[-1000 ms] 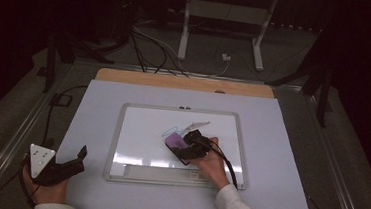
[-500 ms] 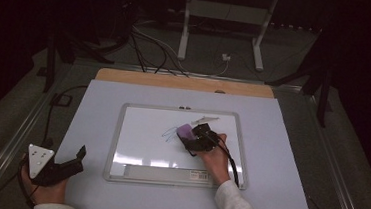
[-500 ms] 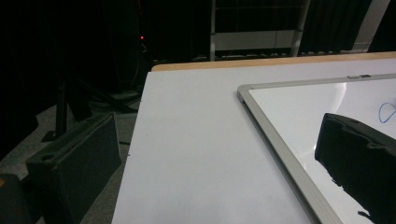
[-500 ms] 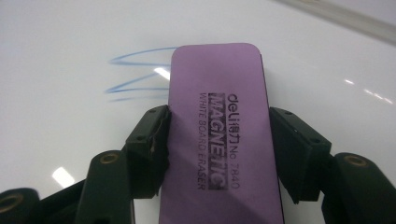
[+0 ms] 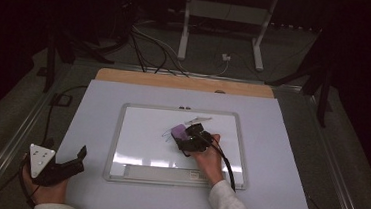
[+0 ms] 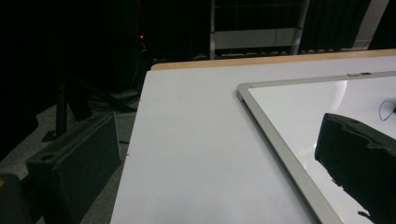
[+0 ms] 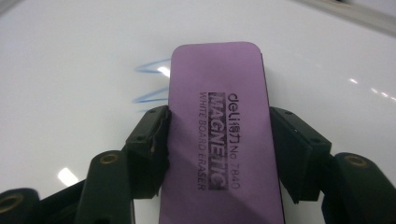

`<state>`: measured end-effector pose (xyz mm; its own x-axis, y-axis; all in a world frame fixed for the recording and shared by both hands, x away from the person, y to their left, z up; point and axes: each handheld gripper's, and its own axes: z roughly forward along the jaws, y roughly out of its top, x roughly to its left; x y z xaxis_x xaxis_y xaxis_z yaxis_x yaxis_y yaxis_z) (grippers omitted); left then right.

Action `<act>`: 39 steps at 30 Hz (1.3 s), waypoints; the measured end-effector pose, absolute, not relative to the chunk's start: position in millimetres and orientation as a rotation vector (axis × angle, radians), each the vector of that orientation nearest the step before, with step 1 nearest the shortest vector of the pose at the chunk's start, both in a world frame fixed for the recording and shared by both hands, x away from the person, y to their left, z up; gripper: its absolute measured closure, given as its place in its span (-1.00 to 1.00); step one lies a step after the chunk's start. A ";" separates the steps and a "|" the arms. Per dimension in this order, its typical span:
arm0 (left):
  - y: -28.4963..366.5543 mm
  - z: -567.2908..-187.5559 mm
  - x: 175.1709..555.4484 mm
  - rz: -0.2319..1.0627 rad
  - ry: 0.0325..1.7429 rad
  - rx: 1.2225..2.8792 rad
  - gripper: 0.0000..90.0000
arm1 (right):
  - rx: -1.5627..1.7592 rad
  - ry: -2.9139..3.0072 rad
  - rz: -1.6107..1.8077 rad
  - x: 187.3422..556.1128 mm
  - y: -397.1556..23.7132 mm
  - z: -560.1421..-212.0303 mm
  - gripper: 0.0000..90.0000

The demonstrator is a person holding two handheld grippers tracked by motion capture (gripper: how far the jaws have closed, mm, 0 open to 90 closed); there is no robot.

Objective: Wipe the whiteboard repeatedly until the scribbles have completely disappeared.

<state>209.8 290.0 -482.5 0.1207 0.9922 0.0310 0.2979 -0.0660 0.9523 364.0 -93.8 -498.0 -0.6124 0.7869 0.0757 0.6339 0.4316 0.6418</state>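
My right gripper [image 7: 217, 140] clamped the purple eraser [image 7: 219, 126] on the whiteboard [image 5: 140, 146], blue marks [image 7: 152, 70] at its ten o'clock (left gripper [image 5: 68, 163] apart, jaws unclear).

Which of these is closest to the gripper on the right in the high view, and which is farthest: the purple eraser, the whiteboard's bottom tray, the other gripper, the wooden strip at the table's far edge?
From the right gripper:
1. Purple eraser, clamped in its jaws on the whiteboard.
2. Bottom tray, along the board's near edge.
3. Wooden strip, across the table's far edge.
4. Left gripper, near the front left corner.
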 end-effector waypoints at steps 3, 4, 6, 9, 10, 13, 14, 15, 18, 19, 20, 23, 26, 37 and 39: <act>290.2 -482.6 209.8 0.997 1.316 1.522 -0.98 | 1.096 2.566 0.968 355.2 -76.3 -496.9 -0.08; 290.2 -482.6 209.7 0.997 1.316 1.522 -0.98 | 1.096 2.566 0.968 355.2 -76.3 -496.9 -0.08; 290.0 -482.9 209.9 0.997 1.317 1.522 -0.98 | 1.092 2.575 0.962 355.9 -74.6 -496.3 -0.08; 289.8 -483.2 209.9 0.996 1.315 1.524 -0.98 | 1.165 2.519 0.933 363.3 -81.0 -496.1 -0.08; 290.0 -483.1 209.7 0.997 1.316 1.524 -0.98 | 1.199 2.491 0.927 367.0 -85.1 -496.4 -0.08; 291.0 -482.7 209.1 0.998 1.320 1.514 -0.98 | 1.324 2.403 0.897 378.5 -99.2 -496.3 -0.08; 291.4 -482.7 209.0 0.998 1.320 1.513 -0.98 | 1.356 2.376 0.887 381.7 -103.7 -496.3 -0.08; 291.6 -482.8 209.0 0.998 1.321 1.514 -0.98 | 1.384 2.352 0.877 384.6 -107.8 -496.2 -0.08; 291.1 -482.9 209.2 0.998 1.321 1.514 -0.98 | 1.460 2.290 0.860 391.3 -115.8 -496.4 -0.08; 290.8 -482.8 209.2 0.998 1.320 1.517 -0.98 | 1.471 2.286 0.858 392.5 -115.9 -496.2 -0.08; 290.6 -483.0 209.4 0.997 1.320 1.518 -0.98 | 1.470 2.283 0.852 392.9 -114.8 -496.0 -0.08; 290.0 -483.9 210.5 0.995 1.318 1.522 -0.98 | 1.416 2.326 0.876 391.8 -109.2 -496.8 -0.08; 289.2 -484.0 210.6 0.996 1.319 1.527 -0.98 | 1.319 2.414 0.895 386.1 -98.5 -496.3 -0.08; 289.6 -483.6 209.7 0.996 1.318 1.521 -0.98 | 1.186 2.550 0.910 378.9 -80.4 -494.6 -0.08; 290.3 -483.4 209.4 0.997 1.320 1.521 -0.98 | 1.238 2.511 0.891 381.4 -83.0 -494.4 -0.08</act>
